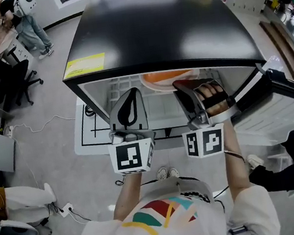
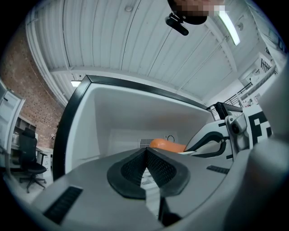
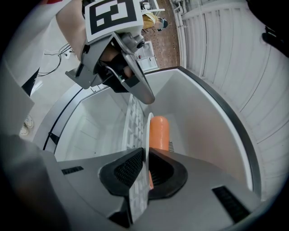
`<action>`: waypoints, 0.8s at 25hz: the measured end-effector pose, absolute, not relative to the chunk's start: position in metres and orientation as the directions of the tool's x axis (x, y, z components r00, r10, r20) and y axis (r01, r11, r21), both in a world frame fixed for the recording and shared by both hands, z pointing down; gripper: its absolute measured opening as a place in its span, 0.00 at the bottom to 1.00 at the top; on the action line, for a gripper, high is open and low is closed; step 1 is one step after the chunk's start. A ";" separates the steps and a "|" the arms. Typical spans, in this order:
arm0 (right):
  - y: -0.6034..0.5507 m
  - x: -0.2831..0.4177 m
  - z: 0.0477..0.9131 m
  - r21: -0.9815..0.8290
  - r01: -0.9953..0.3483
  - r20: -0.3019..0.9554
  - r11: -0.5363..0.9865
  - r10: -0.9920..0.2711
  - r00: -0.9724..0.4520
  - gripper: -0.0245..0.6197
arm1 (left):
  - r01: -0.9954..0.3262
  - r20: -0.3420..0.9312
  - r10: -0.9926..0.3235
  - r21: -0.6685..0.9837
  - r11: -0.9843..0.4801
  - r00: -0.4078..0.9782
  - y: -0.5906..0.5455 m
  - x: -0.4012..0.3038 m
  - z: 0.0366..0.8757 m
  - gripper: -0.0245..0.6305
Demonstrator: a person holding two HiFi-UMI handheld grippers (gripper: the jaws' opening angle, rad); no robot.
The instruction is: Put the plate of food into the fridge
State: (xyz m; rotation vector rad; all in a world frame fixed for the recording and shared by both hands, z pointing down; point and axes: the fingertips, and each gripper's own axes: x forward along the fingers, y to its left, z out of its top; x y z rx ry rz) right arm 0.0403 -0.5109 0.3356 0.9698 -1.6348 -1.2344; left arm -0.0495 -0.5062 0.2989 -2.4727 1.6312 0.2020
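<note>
Right tool [image 3: 145,169], as I see only in its own view, pinches the plate [image 3: 148,131] rim; plate and orange food [image 3: 159,133] are inside the fridge [image 1: 154,24]. Left tool [image 2: 146,158] closed, empty. Yellow label [image 1: 84,65]: unreadable.

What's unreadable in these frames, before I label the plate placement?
- Plate far half: head view, hidden under the fridge top.
- Orange food type: all views, only a smooth orange shape shows.
- Plate resting on shelf or not: right gripper view sees it edge-on; the right hand-held gripper covers its rim.
- Fridge door: head view, cut off by right edge.
</note>
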 end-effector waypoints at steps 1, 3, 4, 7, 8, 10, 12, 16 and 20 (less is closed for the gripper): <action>-0.514 0.040 0.337 0.971 -0.084 0.181 0.222 -0.922 -0.341 0.09 | -0.920 -0.207 -0.897 -0.070 -0.385 0.391 -0.507 -0.049 0.299 0.05; -0.519 0.042 0.340 0.967 -0.079 0.204 0.244 -0.918 -0.341 0.09 | -0.921 -0.208 -0.898 -0.072 -0.382 0.388 -0.508 -0.050 0.299 0.05; -0.522 0.042 0.341 0.964 -0.077 0.216 0.256 -0.915 -0.339 0.09 | -0.922 -0.206 -0.898 -0.073 -0.381 0.388 -0.509 -0.050 0.300 0.05; -0.529 0.045 0.345 0.955 -0.066 0.251 0.288 -0.909 -0.333 0.09 | -0.920 -0.185 -0.902 -0.072 -0.385 0.391 -0.513 -0.050 0.306 0.05; -0.532 0.046 0.346 0.952 -0.065 0.261 0.298 -0.906 -0.333 0.09 | -0.919 -0.178 -0.902 -0.072 -0.386 0.393 -0.513 -0.049 0.307 0.05; -0.536 0.047 0.347 0.947 -0.065 0.277 0.315 -0.901 -0.333 0.09 | -0.920 -0.177 -0.903 -0.070 -0.386 0.392 -0.514 -0.050 0.308 0.05; -0.540 0.047 0.347 0.944 -0.064 0.286 0.323 -0.900 -0.328 0.09 | -0.921 -0.180 -0.903 -0.064 -0.384 0.389 -0.516 -0.052 0.309 0.05; -0.544 0.047 0.346 0.941 -0.052 0.301 0.333 -0.899 -0.319 0.09 | -0.925 -0.169 -0.910 -0.051 -0.376 0.380 -0.520 -0.056 0.314 0.05; -0.548 0.046 0.347 0.939 -0.024 0.318 0.342 -0.895 -0.314 0.09 | -0.926 -0.166 -0.911 -0.054 -0.373 0.377 -0.523 -0.056 0.315 0.05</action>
